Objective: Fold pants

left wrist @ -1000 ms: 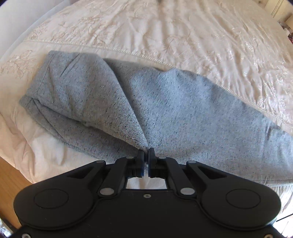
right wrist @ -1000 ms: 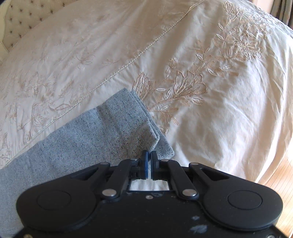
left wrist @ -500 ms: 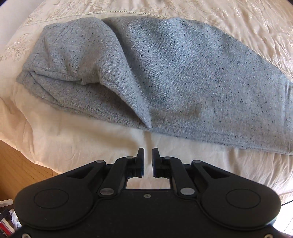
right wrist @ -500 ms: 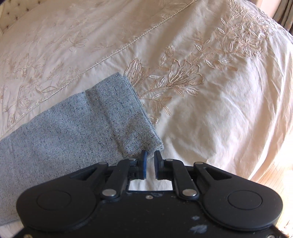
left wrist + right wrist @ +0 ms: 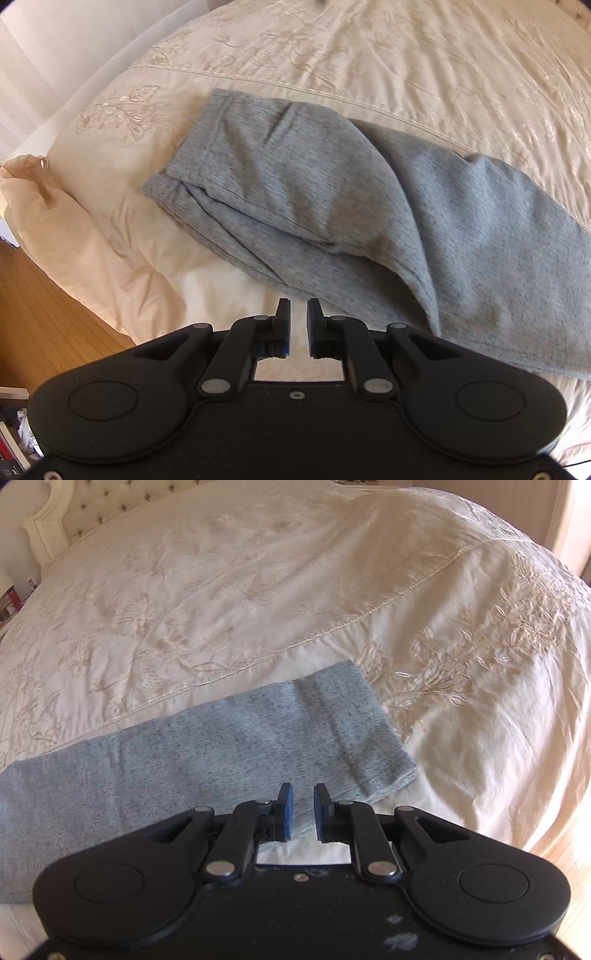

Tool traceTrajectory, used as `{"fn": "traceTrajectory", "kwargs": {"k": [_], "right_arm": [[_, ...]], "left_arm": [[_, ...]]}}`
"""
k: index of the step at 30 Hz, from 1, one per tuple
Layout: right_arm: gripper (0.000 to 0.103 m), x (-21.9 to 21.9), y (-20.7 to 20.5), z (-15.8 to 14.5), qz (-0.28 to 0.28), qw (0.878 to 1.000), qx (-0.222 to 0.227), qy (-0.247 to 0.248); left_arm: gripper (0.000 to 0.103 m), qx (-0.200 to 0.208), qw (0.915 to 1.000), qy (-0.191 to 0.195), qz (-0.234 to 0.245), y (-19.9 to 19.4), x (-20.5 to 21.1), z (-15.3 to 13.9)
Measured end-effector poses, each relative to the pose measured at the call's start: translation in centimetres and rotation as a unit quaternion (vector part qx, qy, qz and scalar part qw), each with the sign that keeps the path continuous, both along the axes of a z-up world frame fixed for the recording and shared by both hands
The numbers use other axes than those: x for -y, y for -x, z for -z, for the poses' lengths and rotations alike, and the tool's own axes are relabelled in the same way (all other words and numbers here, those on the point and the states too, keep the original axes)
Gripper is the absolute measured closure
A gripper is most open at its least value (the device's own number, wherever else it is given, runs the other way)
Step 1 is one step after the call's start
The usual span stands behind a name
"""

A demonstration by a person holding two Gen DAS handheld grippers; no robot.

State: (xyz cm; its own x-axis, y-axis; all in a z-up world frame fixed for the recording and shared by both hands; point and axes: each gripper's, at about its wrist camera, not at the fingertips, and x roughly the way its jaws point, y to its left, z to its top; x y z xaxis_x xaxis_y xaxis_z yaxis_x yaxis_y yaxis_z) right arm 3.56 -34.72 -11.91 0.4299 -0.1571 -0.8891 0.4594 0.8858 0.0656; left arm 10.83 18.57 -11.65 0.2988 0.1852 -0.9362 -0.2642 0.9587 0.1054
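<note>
Grey pants (image 5: 369, 206): lying folded lengthwise on bedspread (image 5: 258, 590) (crosswise folds pending); left gripper (image 5: 298, 314) and right gripper (image 5: 303, 799) hovering released, jaws just opened, nothing between.

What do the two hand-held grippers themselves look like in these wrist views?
Both are matte black, with two round housings, linkage arms on silver pivot pins, and blue-padded fingers. The right hand-held gripper has whitish scuffs on its body; the left hand-held gripper looks clean. No hands or sleeves show.

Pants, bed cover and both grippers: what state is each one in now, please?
Pants: folded lengthwise, lying on the bed, held by nothing.
Pant hem: flat, legs stacked.
Bed cover: spread, lightly wrinkled.
Left gripper: just opened, fingers empty.
Right gripper: just opened, fingers empty, over the hem.
</note>
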Motion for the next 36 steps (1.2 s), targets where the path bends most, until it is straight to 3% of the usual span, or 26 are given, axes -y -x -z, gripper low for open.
{"fn": "traceTrajectory", "kwargs": {"k": [8,16,18,19,27,31,32,34,35,36], "right_arm": [[0.085,-15.0,-1.9,-1.6,-0.099,0.995,0.015,-0.021],[0.085,-31.7,-3.9,-2.6,-0.177,0.981,0.026,-0.074],[0.084,-35.2,-4.6,-2.4,-0.195,0.976,0.024,-0.093],[0.084,-36.7,-4.9,-2.4,-0.203,0.974,0.023,-0.097],[0.081,-44.5,-6.6,-1.9,-0.266,0.951,0.006,-0.155],[0.078,-45.9,-7.3,-0.7,-0.252,0.950,-0.010,-0.183],[0.077,-46.1,-7.6,-0.3,-0.242,0.952,-0.015,-0.188],[0.075,-45.9,-8.3,0.5,-0.217,0.956,-0.025,-0.197],[0.075,-45.9,-8.6,0.8,-0.206,0.957,-0.027,-0.200],[0.074,-45.9,-8.8,1.0,-0.199,0.959,-0.029,-0.202]], "left_arm": [[0.086,0.023,0.9993,-0.007,0.030,-3.7,-8.5,-0.4],[0.084,0.014,0.9902,0.010,0.138,-7.0,-14.6,0.5],[0.069,0.008,0.9875,0.018,0.156,-7.5,-15.5,1.0],[0.067,0.005,0.9865,0.021,0.162,-7.8,-15.9,1.1],[0.064,-0.026,0.9778,0.067,0.197,-9.6,-17.4,3.4],[0.065,-0.040,0.9759,0.074,0.202,-10.6,-17.2,4.5],[0.066,-0.045,0.9755,0.076,0.201,-10.9,-17.2,4.8],[0.078,-0.051,0.9745,0.084,0.202,-11.3,-17.2,5.2],[0.098,-0.043,0.9754,0.081,0.201,-11.3,-17.2,5.0],[0.099,-0.036,0.9756,0.082,0.200,-11.4,-17.3,4.6]]}}
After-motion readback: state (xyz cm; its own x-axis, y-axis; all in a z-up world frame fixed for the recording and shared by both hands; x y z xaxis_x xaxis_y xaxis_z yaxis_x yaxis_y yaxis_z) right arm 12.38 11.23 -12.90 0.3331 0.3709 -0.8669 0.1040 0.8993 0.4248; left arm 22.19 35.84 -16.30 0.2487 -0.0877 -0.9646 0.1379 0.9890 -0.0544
